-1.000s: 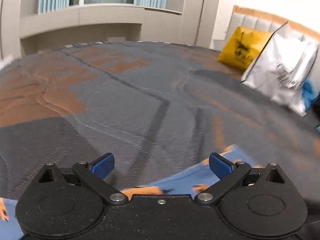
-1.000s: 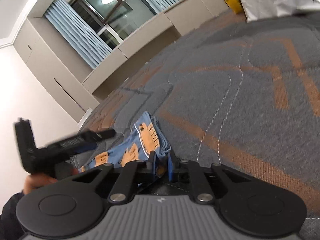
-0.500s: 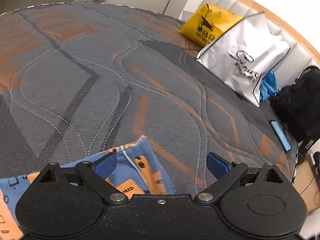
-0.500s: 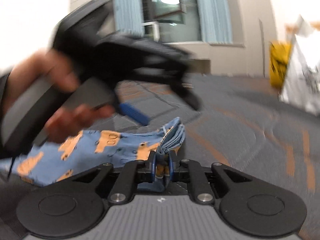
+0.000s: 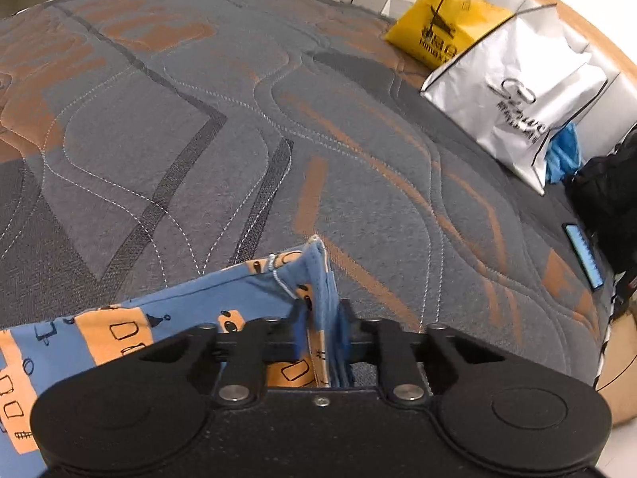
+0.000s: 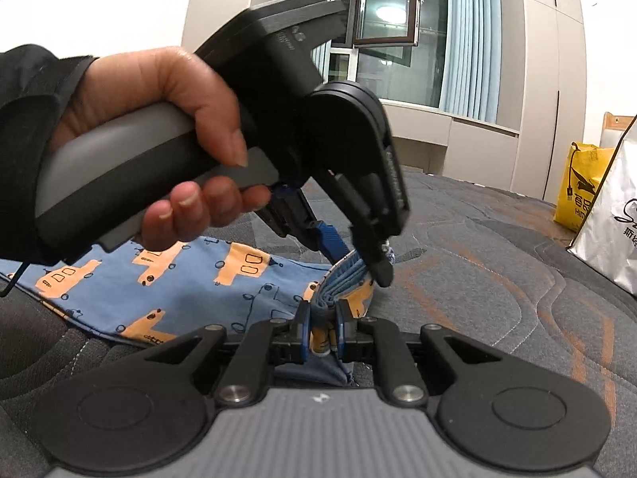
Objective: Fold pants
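Blue pants [image 5: 191, 310] with an orange vehicle print lie on the grey and orange quilted bed [image 5: 278, 139]. My left gripper [image 5: 322, 332] is shut on the bunched edge of the pants. In the right wrist view the pants [image 6: 167, 283] spread to the left on the bed. My right gripper [image 6: 321, 332] is shut on the same folded edge, close below the left gripper [image 6: 358, 255], which a hand holds just above it. Both grippers pinch the edge a few centimetres apart.
A yellow bag [image 5: 446, 28] and a white shopping bag [image 5: 521, 95] lean at the headboard. A black backpack [image 5: 609, 195] and a phone [image 5: 583, 255] lie at the right bed edge. A window with curtains [image 6: 398, 28] and cabinets stand beyond the bed.
My left gripper swung over to the pants edge and closed on it; it was open before. The right gripper kept its hold on the edge.
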